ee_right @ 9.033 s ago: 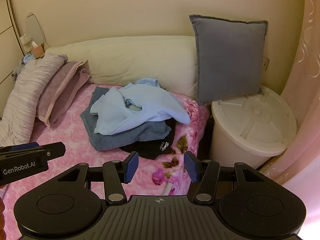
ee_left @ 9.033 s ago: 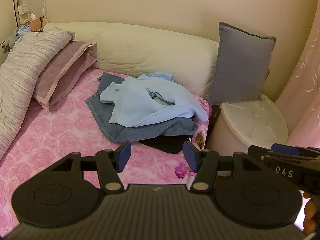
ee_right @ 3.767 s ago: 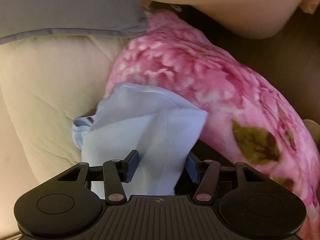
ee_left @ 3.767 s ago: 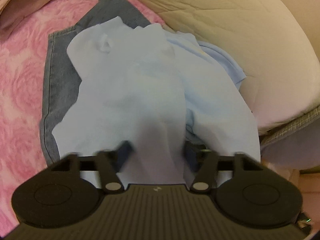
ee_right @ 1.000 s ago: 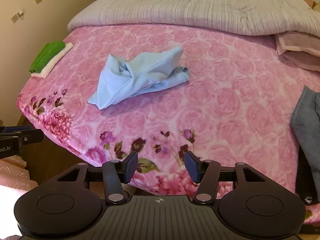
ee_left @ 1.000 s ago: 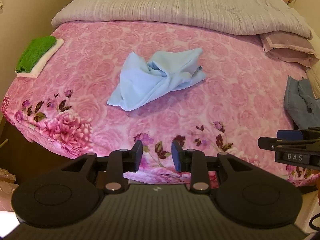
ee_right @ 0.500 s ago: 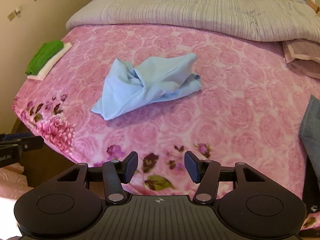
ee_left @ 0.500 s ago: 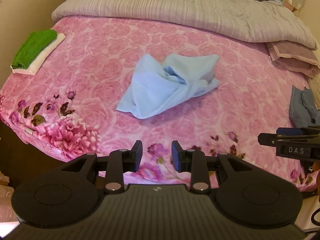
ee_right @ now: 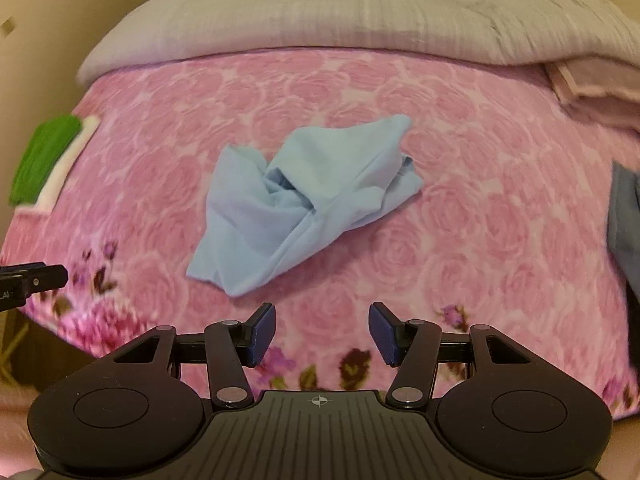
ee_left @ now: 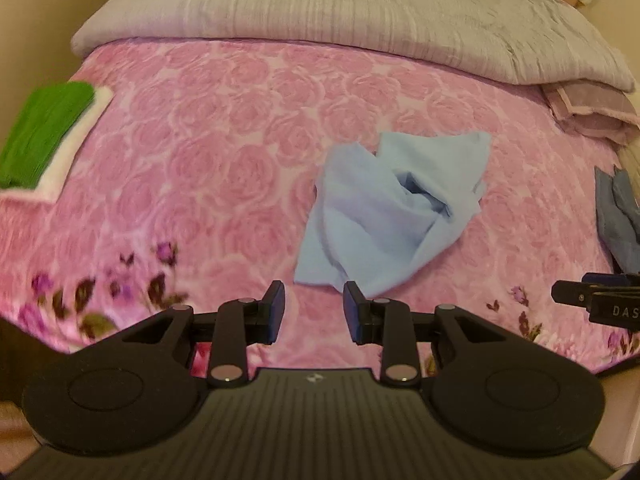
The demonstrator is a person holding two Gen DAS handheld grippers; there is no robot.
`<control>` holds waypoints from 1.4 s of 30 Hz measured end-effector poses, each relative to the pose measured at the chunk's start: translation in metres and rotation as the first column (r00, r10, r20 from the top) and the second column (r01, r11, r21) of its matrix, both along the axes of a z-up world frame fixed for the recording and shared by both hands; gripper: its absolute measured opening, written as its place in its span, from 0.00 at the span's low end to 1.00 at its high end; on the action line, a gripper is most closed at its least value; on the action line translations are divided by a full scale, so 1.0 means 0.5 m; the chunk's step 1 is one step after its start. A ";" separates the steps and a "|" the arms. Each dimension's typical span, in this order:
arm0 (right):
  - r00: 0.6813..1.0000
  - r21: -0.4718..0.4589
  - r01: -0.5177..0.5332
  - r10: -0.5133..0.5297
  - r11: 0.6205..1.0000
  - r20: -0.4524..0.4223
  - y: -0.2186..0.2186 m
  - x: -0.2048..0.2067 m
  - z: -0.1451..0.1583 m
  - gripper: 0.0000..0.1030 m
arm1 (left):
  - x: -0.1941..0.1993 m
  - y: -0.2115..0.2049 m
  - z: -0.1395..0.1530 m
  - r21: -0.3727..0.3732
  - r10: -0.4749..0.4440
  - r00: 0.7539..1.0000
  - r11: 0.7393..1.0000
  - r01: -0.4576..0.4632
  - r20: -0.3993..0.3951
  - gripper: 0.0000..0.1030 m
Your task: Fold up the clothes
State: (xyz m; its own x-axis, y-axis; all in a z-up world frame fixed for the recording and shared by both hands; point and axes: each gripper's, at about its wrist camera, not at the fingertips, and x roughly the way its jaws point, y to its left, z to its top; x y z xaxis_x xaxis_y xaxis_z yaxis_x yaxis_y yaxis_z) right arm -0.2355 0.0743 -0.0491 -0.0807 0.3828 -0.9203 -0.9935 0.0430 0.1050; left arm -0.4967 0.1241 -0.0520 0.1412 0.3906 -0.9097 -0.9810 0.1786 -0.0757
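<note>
Fingers of left gripper [ee_left: 314,312] apart, empty, wider than half second ago; we closed in, garment corner now just beyond tips. Light blue garment [ee_left: 390,210] crumpled mid-bed on pink bedspread [ee_left: 208,168], nearer front edge. Right gripper [ee_right: 322,334] spread wide, empty, also nearer. Green towel stack [ee_left: 38,132] at left edge. We judge: approach done, grab and flatten next.

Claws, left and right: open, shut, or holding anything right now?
Left claw: open, empty, just short of the light blue garment.
Right claw: open, empty, clear of the garment.
</note>
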 end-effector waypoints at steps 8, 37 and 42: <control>0.976 -0.090 0.214 -0.216 0.973 -0.004 0.004 -0.006 -0.070 0.54 | -0.045 0.093 -0.068 -0.058 -0.102 0.995 0.993 0.102 0.014 0.28; 0.809 -0.087 0.416 -0.412 0.905 -0.420 0.112 -0.025 -0.476 0.01 | -0.128 0.164 -0.360 -0.181 0.081 0.996 0.980 -0.087 -0.040 0.28; 0.904 -0.046 0.331 -0.331 0.942 -0.270 0.038 0.067 -0.385 0.01 | -0.082 0.158 -0.348 -0.157 0.065 0.998 0.985 -0.067 -0.020 0.28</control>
